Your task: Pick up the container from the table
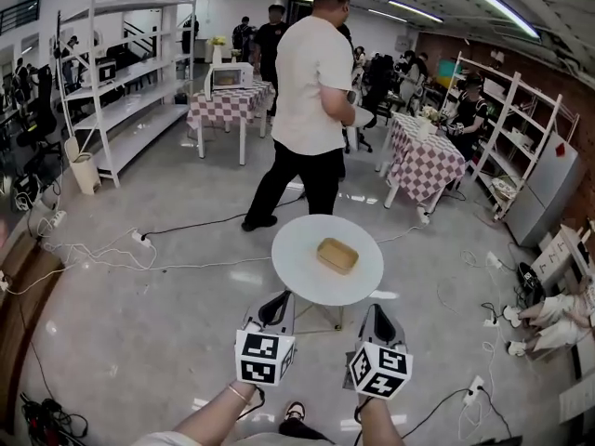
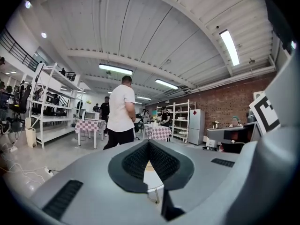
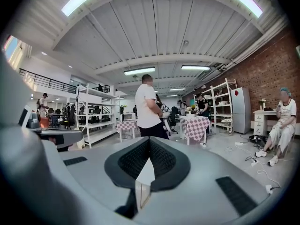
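A shallow tan container (image 1: 337, 255) rests near the middle of a small round white table (image 1: 297, 272). Both grippers are held side by side just short of the table's near edge, pointing at it. The left gripper (image 1: 277, 305) is shut with nothing between its jaws, its marker cube (image 1: 264, 357) below it. The right gripper (image 1: 376, 314) is also shut and empty. In the left gripper view the jaws (image 2: 149, 142) meet at the tip, and a sliver of the white table (image 2: 152, 173) shows through the gap behind them. The right gripper view shows the same closed jaws (image 3: 150, 139).
A person in a white shirt and black trousers (image 1: 311, 110) stands just beyond the table. Checkered tables (image 1: 230, 105) (image 1: 426, 163) and white shelving (image 1: 121, 91) stand farther back. Cables and power strips (image 1: 102, 249) trail over the floor at left. A seated person's legs (image 1: 548, 316) are at right.
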